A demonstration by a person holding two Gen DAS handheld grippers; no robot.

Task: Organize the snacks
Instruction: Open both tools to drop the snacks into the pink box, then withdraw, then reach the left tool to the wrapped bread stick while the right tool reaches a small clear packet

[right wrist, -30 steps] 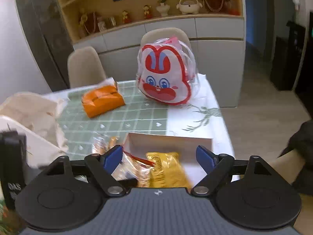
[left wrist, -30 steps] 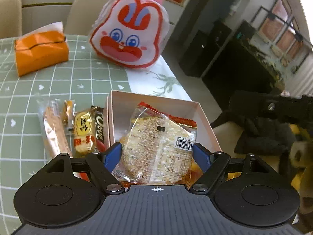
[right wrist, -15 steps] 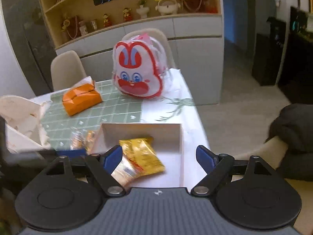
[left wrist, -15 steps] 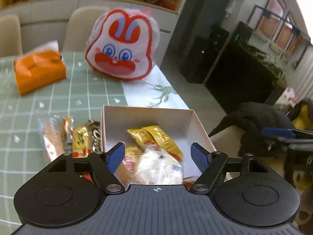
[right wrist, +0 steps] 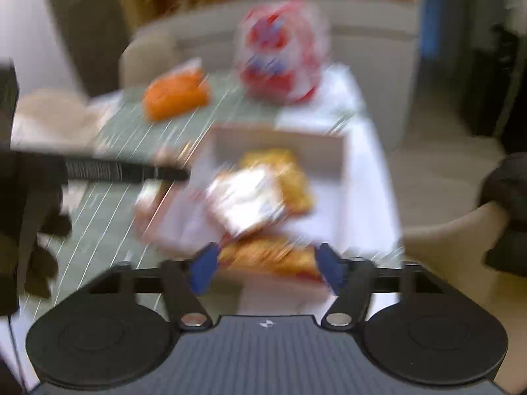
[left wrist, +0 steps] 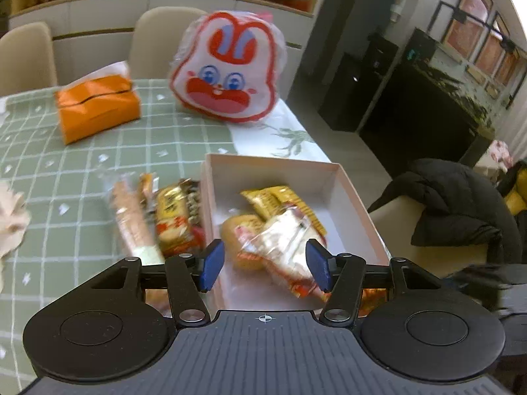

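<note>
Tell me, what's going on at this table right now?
A person is sorting snacks into a white box using two handheld grippers. Several packets already lie inside; a few snack packets wait on the checked tablecloth beside it. The left gripper and right gripper both hover over the box, closing, gripping nothing.

The white box [left wrist: 349, 197] is bare at its twelve o'clock end; snack packets [left wrist: 283, 230] crowd its six o'clock half. More loose packets [left wrist: 158, 217] block its nine o'clock side.
</note>
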